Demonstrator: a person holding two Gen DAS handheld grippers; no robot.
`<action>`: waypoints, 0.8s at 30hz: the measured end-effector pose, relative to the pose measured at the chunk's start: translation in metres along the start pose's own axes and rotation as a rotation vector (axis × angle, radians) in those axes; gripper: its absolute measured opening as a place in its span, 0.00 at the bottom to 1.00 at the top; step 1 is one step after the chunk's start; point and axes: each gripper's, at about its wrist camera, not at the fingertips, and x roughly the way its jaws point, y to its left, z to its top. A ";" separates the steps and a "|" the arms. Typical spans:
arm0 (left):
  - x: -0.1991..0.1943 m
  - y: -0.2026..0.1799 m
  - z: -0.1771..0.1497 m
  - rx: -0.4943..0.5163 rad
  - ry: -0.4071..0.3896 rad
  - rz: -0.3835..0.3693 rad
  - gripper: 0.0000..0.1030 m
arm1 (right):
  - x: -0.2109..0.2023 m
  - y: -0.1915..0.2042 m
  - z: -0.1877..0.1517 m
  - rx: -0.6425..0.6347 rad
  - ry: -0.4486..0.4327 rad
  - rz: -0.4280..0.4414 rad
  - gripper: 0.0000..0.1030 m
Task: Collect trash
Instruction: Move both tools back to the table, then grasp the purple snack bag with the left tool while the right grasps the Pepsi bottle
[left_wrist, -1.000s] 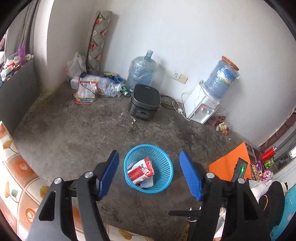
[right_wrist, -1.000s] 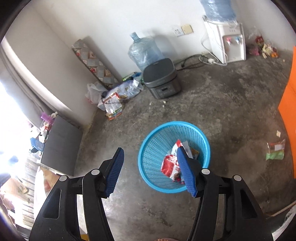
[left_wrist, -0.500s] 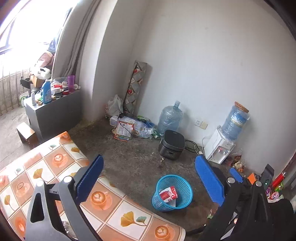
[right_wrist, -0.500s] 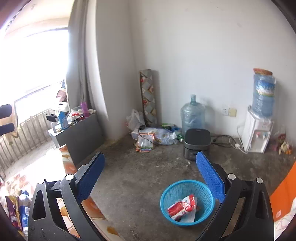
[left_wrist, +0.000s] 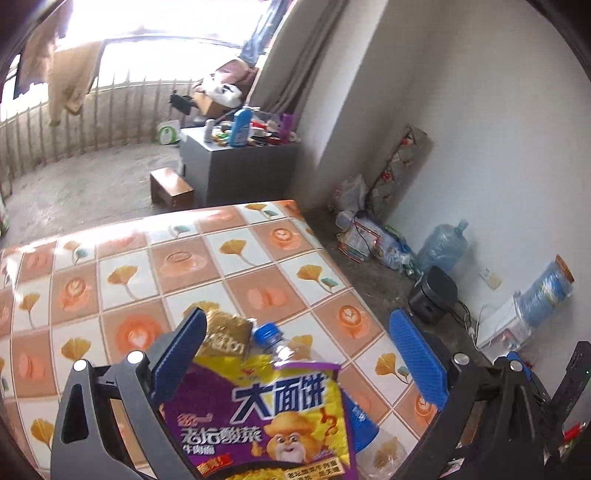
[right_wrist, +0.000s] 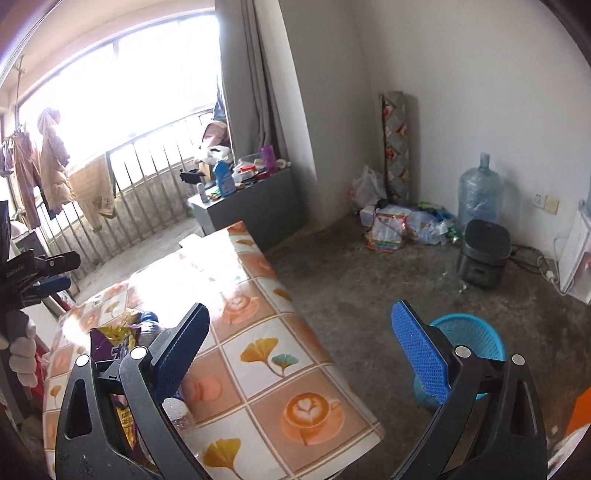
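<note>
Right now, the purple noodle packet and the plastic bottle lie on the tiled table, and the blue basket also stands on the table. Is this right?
Not quite. The purple noodle packet and the plastic bottle do lie on the tiled table, but the blue basket stands on the concrete floor beside the table, as the right wrist view shows.

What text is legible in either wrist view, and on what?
"大面饼": big blue letters on the purple noodle packet on the table.
"老坛酸菜": white letters lower on the same packet; the small line beneath is too small to read.
Gold wrapper behind it: print blurred, unreadable.
Plastic bottle label: hidden by the packet.
Water jug, blue bottle, floor packets: too small to read.
</note>
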 end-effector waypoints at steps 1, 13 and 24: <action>-0.007 0.011 -0.006 -0.014 0.006 0.015 0.94 | 0.002 0.002 -0.001 0.011 0.019 0.022 0.92; -0.036 0.064 -0.046 -0.033 0.015 0.012 0.86 | 0.018 0.051 -0.017 0.105 0.203 0.265 0.79; 0.013 0.115 -0.074 -0.255 0.192 -0.069 0.61 | 0.043 0.125 -0.022 -0.042 0.295 0.355 0.53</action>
